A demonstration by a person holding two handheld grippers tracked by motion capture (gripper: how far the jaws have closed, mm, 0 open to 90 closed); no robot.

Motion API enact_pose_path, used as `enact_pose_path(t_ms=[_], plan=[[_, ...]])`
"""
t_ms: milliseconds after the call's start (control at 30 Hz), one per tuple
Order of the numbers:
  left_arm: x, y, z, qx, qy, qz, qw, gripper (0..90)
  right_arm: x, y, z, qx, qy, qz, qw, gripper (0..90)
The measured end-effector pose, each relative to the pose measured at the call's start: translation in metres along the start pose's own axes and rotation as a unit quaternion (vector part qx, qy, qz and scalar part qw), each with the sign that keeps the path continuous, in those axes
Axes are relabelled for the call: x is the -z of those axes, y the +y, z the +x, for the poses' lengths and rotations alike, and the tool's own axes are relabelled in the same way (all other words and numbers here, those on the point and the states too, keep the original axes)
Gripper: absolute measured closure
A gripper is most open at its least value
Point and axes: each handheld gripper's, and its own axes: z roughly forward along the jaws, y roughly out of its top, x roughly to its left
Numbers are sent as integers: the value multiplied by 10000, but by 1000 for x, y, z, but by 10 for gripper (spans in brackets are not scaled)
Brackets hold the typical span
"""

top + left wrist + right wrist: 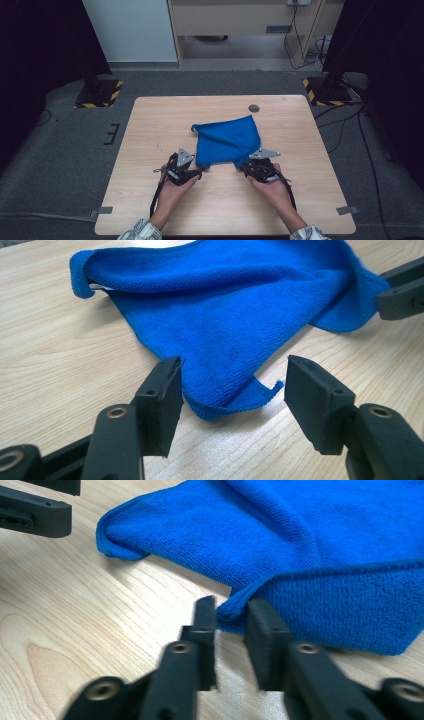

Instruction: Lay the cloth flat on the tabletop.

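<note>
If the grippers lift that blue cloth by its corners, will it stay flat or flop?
The blue cloth would probably flop and sag, since it already lies in soft folds with a curled corner. It looks thin, so likely light. Its fuzzy weave probably won't slip from the right gripper.

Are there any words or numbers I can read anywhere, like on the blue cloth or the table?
None can be read.
Blue cloth: plain, with no tag or print showing.
Table: bare wood grain, no writing.
Yellow-and-black striped floor plates: warning stripes, no words.
Wall socket at the top edge: too small to read.
</note>
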Motion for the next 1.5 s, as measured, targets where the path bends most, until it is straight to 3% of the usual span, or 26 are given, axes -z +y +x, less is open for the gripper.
enact_pose_path(t_ms=[200, 367, 533, 667, 800, 900, 1033, 1167, 1500], plan=[[-2, 0, -1, 25, -90, 4, 10000, 435, 2, 0, -4, -36, 9, -71, 10000, 876], [-3, 0, -6, -91, -230, 47, 9997, 539, 5, 0, -6, -40, 32, -94, 9999, 877], [-10, 2, -16, -259, -321, 130, 9991, 570, 7, 0, -7, -38, 45, -110, 9999, 876], [-19, -1, -18, -363, -253, 262, 9987, 535, 8, 0, -8, -48, 65, -125, 9999, 875], [-25, -3, -18, -455, -136, 375, 9982, 563, 9, 0, -8, -34, 76, -149, 9999, 874], [-30, -5, -16, -503, -134, 511, 9973, 603, 9, 1, -8, -38, 83, -160, 9998, 874], [-33, -4, -15, -690, -145, 627, 9955, 756, 11, 1, -9, -73, 74, -178, 9998, 874], [-32, -2, -13, -614, -236, 619, 9959, 877, 13, 1, -12, -77, 60, -214, 9997, 874], [-9, 7, 6, -240, -216, 119, 9994, 888, 32, 0, -39, -382, -127, -369, 9985, 875]])
